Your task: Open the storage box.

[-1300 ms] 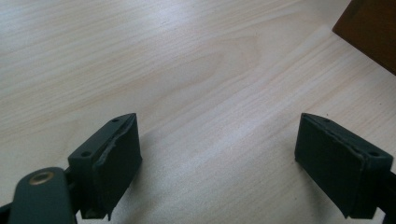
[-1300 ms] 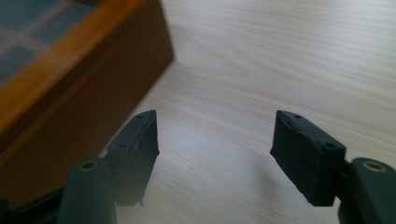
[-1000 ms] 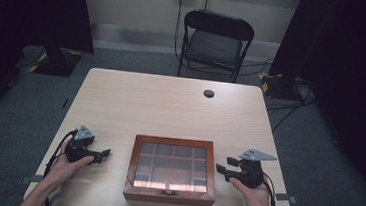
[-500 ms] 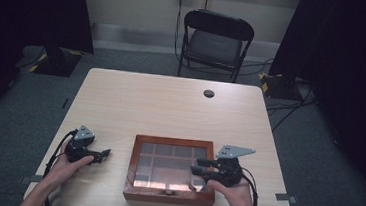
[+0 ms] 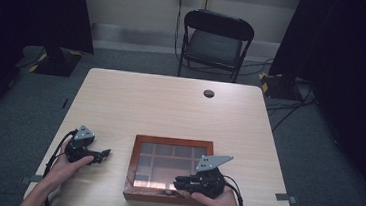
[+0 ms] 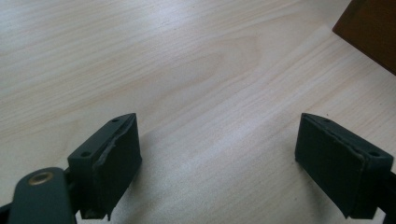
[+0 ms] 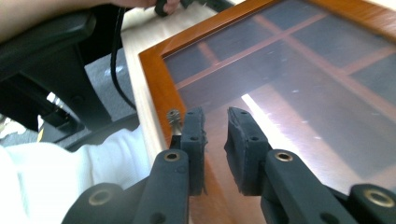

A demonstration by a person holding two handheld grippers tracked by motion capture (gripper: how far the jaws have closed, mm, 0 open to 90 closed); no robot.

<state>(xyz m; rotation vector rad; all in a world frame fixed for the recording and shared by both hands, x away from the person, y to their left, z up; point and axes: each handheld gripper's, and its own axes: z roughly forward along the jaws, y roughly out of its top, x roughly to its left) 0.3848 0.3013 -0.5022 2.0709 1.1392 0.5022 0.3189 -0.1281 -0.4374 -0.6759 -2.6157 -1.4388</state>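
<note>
A shallow wooden box (image 5: 133,165) with a glass lid over several compartments lies at the table's near edge. A small metal knob (image 7: 174,116) stands on its front rim (image 7: 154,70). My right gripper (image 5: 178,183) is over the box's near right part, pointing left. Its jaws (image 7: 215,116) have just been closing and stand almost together, with a thin gap and nothing between them. The knob is just outside the left jaw. My left gripper (image 5: 104,154) rests on the table left of the box, wide open (image 6: 217,135) and holding nothing. A corner of the box (image 6: 373,28) is ahead of it.
A small black round object (image 5: 209,93) sits on the far side of the table (image 5: 170,112). A black folding chair (image 5: 217,35) stands beyond it. Cables trail from both grippers towards the near edge.
My right gripper has moved left from beside the box to over its near edge, and its jaws have narrowed. The left gripper has stayed where it was.
</note>
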